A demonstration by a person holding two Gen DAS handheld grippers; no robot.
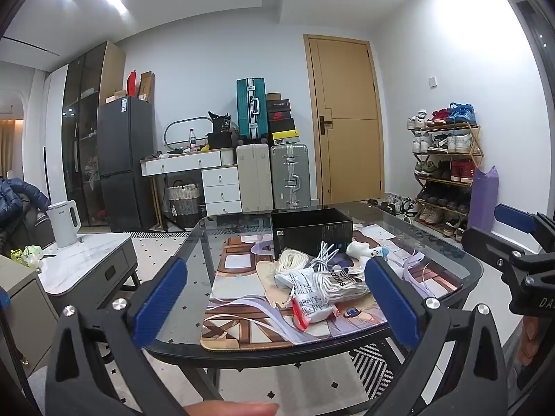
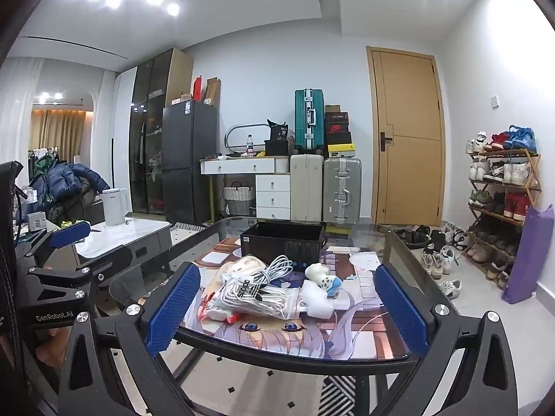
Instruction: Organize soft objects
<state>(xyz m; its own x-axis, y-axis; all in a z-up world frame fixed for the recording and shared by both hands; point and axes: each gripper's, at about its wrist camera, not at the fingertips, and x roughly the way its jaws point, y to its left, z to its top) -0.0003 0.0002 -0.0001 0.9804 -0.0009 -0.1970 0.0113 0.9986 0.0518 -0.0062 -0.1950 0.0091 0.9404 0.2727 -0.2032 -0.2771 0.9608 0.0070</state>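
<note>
A pile of soft things lies on a printed mat (image 1: pixel 242 287) on a glass table (image 1: pixel 204 242): a clear adidas pack (image 1: pixel 341 279) (image 2: pixel 258 294) of white socks, a coiled white cable (image 2: pixel 275 268), a cream bundle (image 1: pixel 293 260), a small red-edged packet (image 1: pixel 312 306) and a little white-and-blue plush (image 2: pixel 324 277) (image 1: pixel 367 251). Behind them stands a black open box (image 1: pixel 310 230) (image 2: pixel 282 239). My left gripper (image 1: pixel 277 306) and my right gripper (image 2: pixel 288 306) hover open before the table's near edge, short of the pile, with nothing between the blue pads.
A low marble-topped cabinet (image 1: pixel 86 263) with a white kettle (image 1: pixel 64 223) stands left of the table. A shoe rack (image 2: pixel 503 194), loose shoes on the floor and a purple bag (image 2: pixel 527 253) are at the right. Suitcases (image 1: pixel 274 176), a white desk and a fridge line the far wall.
</note>
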